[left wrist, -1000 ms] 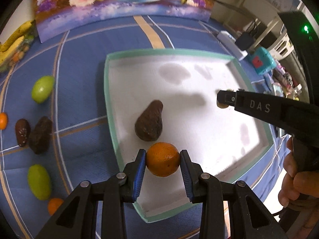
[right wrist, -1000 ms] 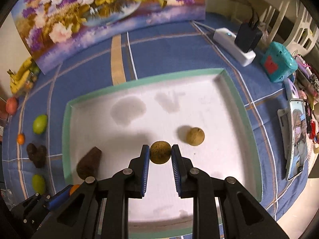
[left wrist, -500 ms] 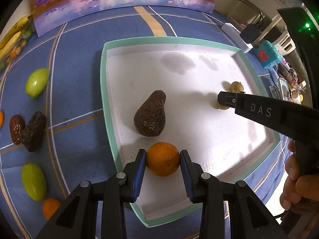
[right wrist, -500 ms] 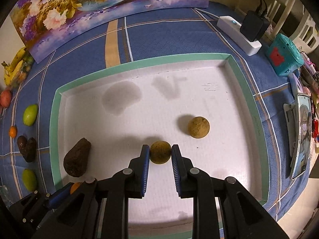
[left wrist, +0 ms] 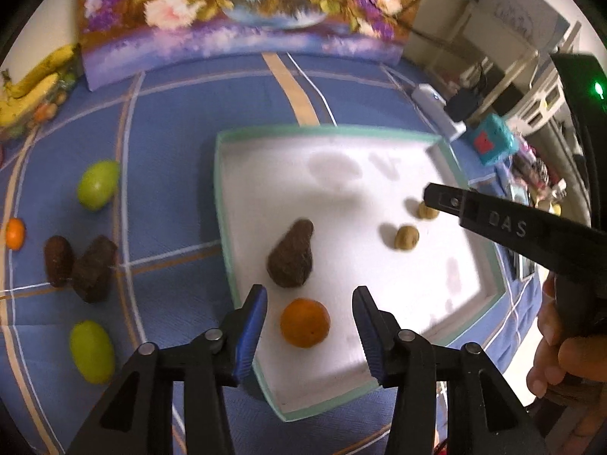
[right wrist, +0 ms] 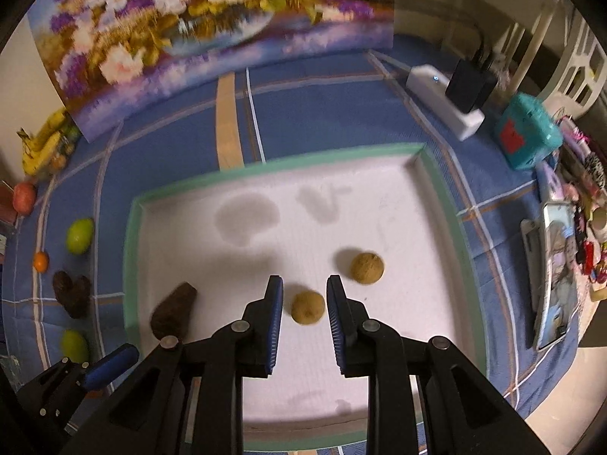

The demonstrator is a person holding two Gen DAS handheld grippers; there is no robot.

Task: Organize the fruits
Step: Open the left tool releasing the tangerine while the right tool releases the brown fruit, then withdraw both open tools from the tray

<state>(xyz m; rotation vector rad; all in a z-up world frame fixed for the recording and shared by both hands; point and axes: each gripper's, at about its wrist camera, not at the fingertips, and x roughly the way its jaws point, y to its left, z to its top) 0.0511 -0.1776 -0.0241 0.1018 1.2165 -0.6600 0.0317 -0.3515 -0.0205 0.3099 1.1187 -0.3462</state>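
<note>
white tray point(left wrist: 224, 204), orange point(left wrist: 304, 323), avocado point(left wrist: 291, 253), two longans point(right wrist: 307, 307)

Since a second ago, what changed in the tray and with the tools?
Both tools let go. The left tool opened and the orange now sits free on the tray beside the avocado. The right tool opened too, leaving its brown round fruit down near the other one. Fruits on the cloth stayed put.

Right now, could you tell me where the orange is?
In the left wrist view, the orange lies in the tray near its left front corner, between the open left tool, just before the dark avocado.
</note>
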